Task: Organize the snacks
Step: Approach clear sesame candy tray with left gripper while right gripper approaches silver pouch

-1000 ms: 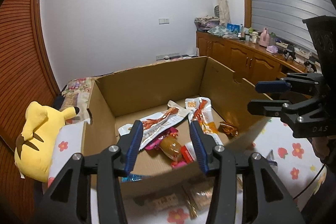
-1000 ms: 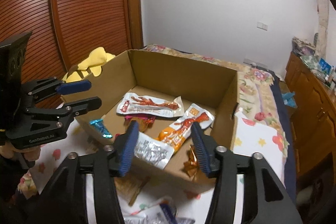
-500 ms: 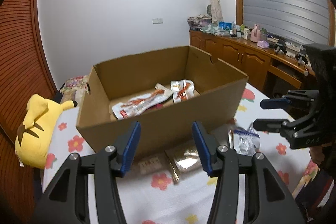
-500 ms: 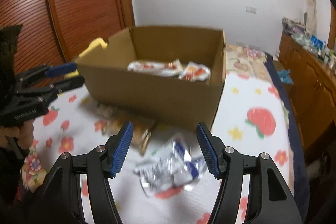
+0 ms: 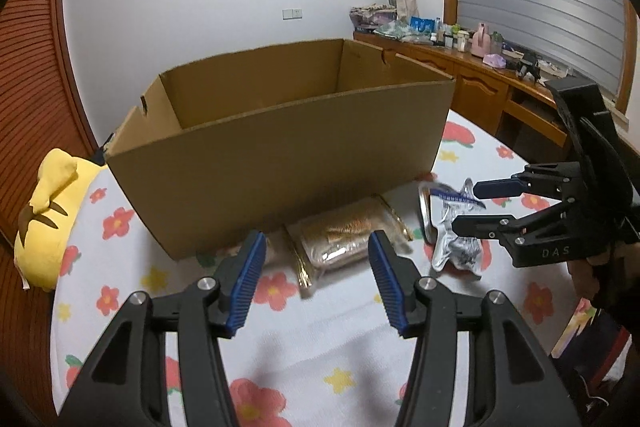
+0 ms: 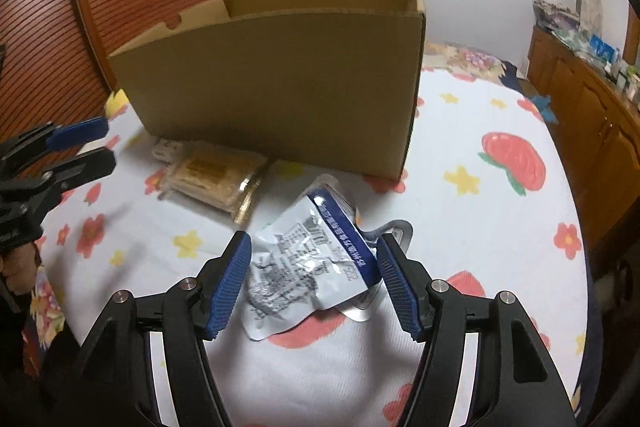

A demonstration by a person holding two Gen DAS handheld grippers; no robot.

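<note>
Right hand-held gripper (image 6: 314, 281) wide open w/ silver snack pouch (image 6: 310, 259) btwn fingers, not clamped; left hand-held gripper (image 5: 316, 281) open, empty, nr brown packet (image 5: 346, 239) by cardboard box (image 5: 280, 163).

One cardboard box (image 5: 280, 163) stands on the bedspread. Outside it lie one silver packet (image 6: 312, 263) and one brown packet (image 5: 344, 239). One yellow plush toy (image 5: 44, 223) sits beside it.

Cardboard box (image 6: 280, 83) wall blocks ahead; bare bedspread (image 6: 480, 227) right of silver packet (image 6: 316, 263).
</note>
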